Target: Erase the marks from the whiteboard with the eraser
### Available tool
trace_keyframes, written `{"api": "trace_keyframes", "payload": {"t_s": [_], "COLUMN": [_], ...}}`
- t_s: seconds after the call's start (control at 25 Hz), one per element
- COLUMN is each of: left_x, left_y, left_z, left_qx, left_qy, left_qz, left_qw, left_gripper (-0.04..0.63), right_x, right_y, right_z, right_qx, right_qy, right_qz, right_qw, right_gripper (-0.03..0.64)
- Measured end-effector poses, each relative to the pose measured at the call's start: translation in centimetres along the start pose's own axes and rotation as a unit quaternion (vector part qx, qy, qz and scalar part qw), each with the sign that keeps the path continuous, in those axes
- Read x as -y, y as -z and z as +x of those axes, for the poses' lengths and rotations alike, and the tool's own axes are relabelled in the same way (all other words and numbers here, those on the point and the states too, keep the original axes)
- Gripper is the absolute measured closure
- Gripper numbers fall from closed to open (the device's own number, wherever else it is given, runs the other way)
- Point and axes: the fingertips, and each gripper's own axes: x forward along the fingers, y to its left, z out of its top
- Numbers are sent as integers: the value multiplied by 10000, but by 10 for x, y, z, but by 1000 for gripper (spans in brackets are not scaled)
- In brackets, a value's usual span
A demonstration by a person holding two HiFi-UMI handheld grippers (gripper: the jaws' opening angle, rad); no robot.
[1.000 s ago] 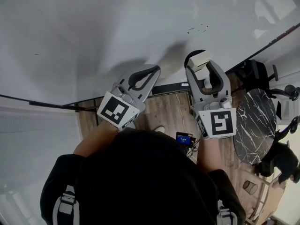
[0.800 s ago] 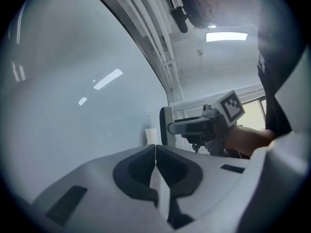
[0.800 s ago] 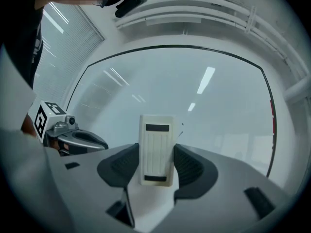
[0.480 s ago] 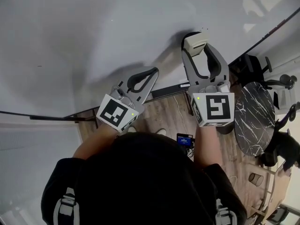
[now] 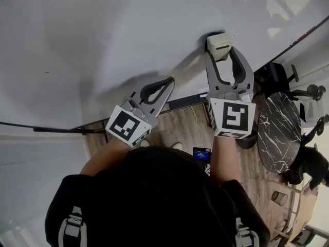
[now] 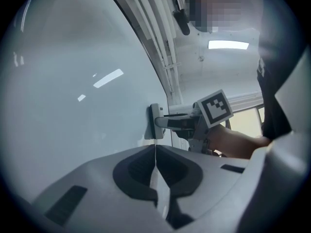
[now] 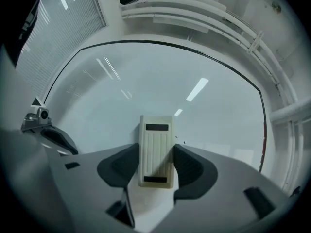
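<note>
The whiteboard fills most of the head view. My right gripper is shut on a cream eraser and presses it flat against the board. In the right gripper view the ribbed eraser sits between the jaws of that gripper, and tiny dark specks show on the whiteboard just beside it. My left gripper hangs lower left, shut and empty, close to the board. From the left gripper I see the eraser edge-on against the whiteboard.
A black frame edges the board at its bottom and right. Below lie a wooden floor, a round black marble table, an office chair and a small device. Window blinds hang beyond the board.
My right gripper has slid the eraser up the board, over the spot where faint marks showed a second ago. The left gripper has hardly moved.
</note>
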Motion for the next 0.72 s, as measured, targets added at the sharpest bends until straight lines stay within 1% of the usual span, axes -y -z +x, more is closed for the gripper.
{"api": "trace_keyframes", "payload": {"t_s": [0.08,0.44,0.6,0.72], "left_x": [0,0,-3,-3], "left_y": [0,1,1,1], "left_z": [0,-2,-4,-5], "left_qx": [-21,-75,-85,-99], "left_qy": [-1,-69,-122,-146], "left_qz": [-14,-15,0,9], "left_qw": [10000,9999,9999,9998], "left_gripper": [589,589,589,589], "right_x": [10,74,90,110], "right_y": [4,31,39,51], "right_z": [-1,-4,-3,-4], "right_qx": [-22,-39,-67,-168], "right_qy": [123,590,741,935], "right_qz": [34,556,649,715], "right_qw": [9999,9967,9951,9929], "right_gripper": [394,394,394,394]}}
